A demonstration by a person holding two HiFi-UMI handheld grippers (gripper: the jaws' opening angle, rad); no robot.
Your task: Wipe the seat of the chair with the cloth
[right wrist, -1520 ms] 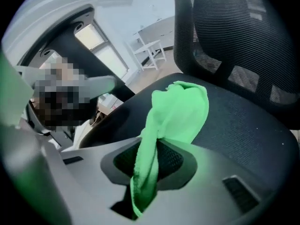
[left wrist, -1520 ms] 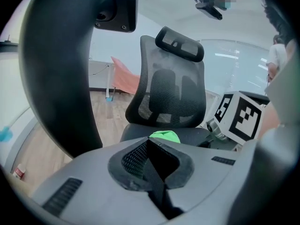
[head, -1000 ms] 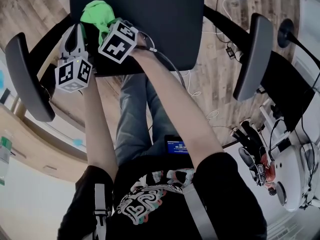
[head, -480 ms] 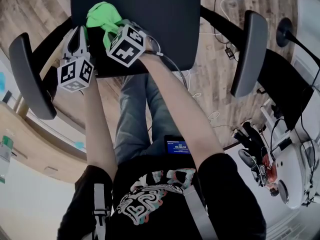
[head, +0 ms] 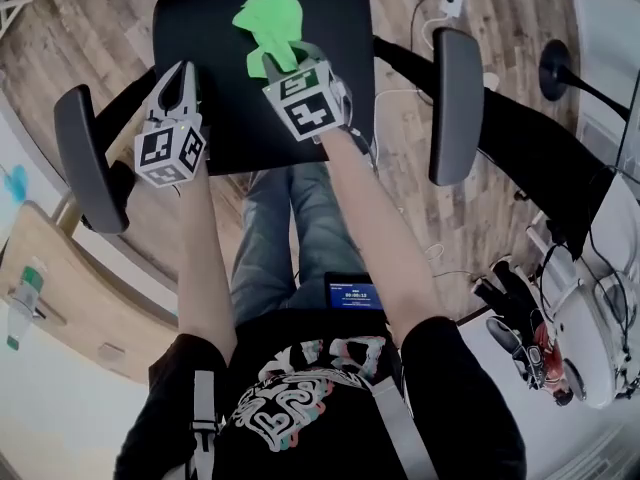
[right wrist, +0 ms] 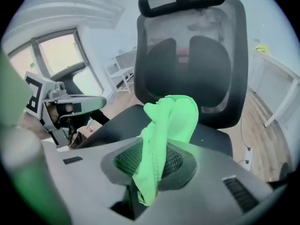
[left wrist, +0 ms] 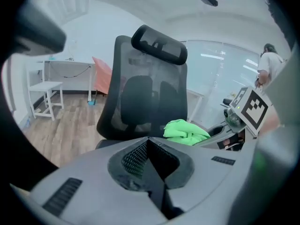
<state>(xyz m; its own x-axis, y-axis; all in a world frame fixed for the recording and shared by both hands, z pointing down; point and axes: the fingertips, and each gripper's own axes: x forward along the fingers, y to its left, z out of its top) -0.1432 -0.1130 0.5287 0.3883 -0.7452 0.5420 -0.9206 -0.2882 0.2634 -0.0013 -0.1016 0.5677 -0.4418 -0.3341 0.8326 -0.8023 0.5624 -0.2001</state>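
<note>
Cloth (head: pixel 268 20), pinched in the right claw (head: pixel 284 56), spreads ahead over the seat (head: pixel 200 38); left claw (head: pixel 183 70) closed.

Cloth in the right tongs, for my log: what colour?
Bright green cloth, clearest in the right gripper view.

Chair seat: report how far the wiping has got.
Done: the right gripper is shut on the green cloth. In hand: the cloth lies on the seat, toward its back. Remaining: the seat shows no marks, so the wiped share can't be judged. The left gripper is shut, empty, near the front left edge.
</note>
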